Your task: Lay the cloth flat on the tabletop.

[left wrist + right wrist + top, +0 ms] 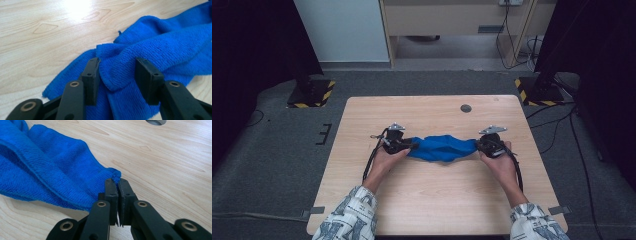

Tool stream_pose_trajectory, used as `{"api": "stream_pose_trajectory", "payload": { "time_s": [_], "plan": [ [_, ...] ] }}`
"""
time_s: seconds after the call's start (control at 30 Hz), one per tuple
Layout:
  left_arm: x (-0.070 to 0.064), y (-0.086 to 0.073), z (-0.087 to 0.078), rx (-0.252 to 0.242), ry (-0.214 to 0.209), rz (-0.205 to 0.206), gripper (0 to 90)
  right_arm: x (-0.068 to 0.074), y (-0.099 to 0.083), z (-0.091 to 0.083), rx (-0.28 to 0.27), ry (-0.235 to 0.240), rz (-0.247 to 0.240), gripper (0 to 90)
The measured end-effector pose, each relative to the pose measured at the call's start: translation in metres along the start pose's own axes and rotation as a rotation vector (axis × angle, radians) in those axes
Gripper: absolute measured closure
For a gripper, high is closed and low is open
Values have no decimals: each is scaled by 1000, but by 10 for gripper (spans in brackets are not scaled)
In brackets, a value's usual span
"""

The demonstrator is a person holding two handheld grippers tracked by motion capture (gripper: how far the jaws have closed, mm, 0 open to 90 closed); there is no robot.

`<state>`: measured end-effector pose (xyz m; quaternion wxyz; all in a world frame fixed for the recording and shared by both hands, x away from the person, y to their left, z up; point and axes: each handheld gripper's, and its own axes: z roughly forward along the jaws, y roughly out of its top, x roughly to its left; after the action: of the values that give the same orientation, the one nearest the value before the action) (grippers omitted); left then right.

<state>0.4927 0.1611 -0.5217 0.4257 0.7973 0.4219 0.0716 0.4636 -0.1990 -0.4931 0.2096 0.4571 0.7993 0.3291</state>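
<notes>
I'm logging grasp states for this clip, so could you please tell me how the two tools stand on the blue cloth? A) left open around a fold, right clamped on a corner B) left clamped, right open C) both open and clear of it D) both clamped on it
A: the left tool has its jaws apart around a fold of the blue cloth, while the right tool is pinched shut on a corner.

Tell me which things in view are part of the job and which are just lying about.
Part of the job:
- blue cloth, bunched between the grippers
- right gripper, shut on a cloth corner
- left gripper, open around a fold of the cloth
- wooden table

Just lying about:
- round hole in the tabletop
- yellow-black striped stand bases on the floor
- cables on the floor
</notes>
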Motion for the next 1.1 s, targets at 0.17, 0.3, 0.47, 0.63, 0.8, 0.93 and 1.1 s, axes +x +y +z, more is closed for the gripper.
{"api": "stream_pose_trajectory", "payload": {
  "time_s": [0.17,0.3,0.47,0.63,0.8,0.93,1.1],
  "plan": [
    [-2,-9,1,46,36,7,561,-1,0,-2,-6,-4,1,878],
    [-2,-10,1,33,34,6,627,-1,0,-3,-10,-1,3,877],
    [-5,-10,1,23,32,34,805,-1,2,-6,-30,-2,-1,878],
    [-9,-4,-8,-17,47,51,853,0,4,-12,-58,-2,-3,879],
    [-13,9,-27,-61,66,56,855,-3,7,-21,-103,-1,5,878],
    [-18,16,-35,-73,70,71,856,-4,10,-27,-137,4,4,878],
    [-26,28,-50,-108,92,104,848,-1,17,-37,-172,9,-3,878]
  ]
}}
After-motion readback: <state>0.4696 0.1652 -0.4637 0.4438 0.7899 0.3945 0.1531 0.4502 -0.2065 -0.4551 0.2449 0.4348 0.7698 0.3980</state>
